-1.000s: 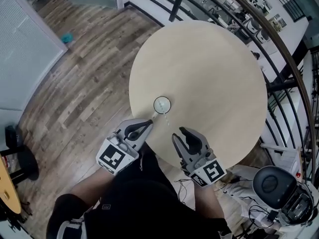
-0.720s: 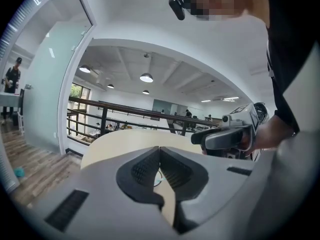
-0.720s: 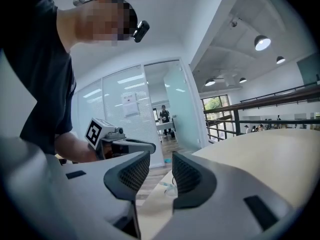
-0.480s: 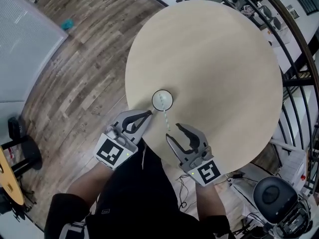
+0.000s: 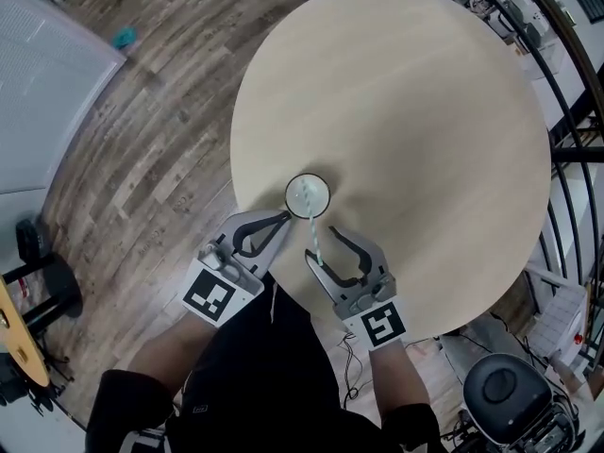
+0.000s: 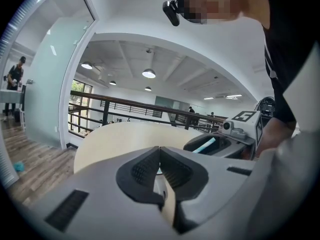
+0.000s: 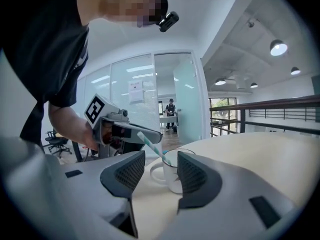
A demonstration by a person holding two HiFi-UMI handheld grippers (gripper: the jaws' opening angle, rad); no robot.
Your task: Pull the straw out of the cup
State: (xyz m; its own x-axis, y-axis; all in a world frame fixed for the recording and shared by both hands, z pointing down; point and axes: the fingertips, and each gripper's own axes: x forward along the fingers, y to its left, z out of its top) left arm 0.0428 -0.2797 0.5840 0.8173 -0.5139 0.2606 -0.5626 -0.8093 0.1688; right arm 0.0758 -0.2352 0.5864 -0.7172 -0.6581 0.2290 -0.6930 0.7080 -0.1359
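A white cup (image 5: 308, 196) stands near the front edge of the round pale table (image 5: 425, 111). A teal-striped straw (image 5: 315, 232) leans out of it towards me. My right gripper (image 5: 321, 243) is just short of the cup. Its jaws are opening, and the straw's free end lies in the gap with neither pad pressing on it. In the right gripper view the cup (image 7: 172, 176) and straw (image 7: 152, 146) show ahead between the spread jaws of that gripper (image 7: 155, 169). My left gripper (image 5: 281, 219) is shut on nothing, its tips close to the cup's left side. Its pads (image 6: 146, 170) meet in the left gripper view.
Wood-plank floor (image 5: 142, 140) lies left of the table. A dark railing (image 5: 566, 83) curves round the far right. An office chair (image 5: 500, 409) stands at the bottom right and a black stool (image 5: 38, 281) at the left. My legs are under the table's front edge.
Both grippers have dropped and come closer to the cup. The right jaws have spread wider, and the straw's end now lies between them. The left jaws stay shut.
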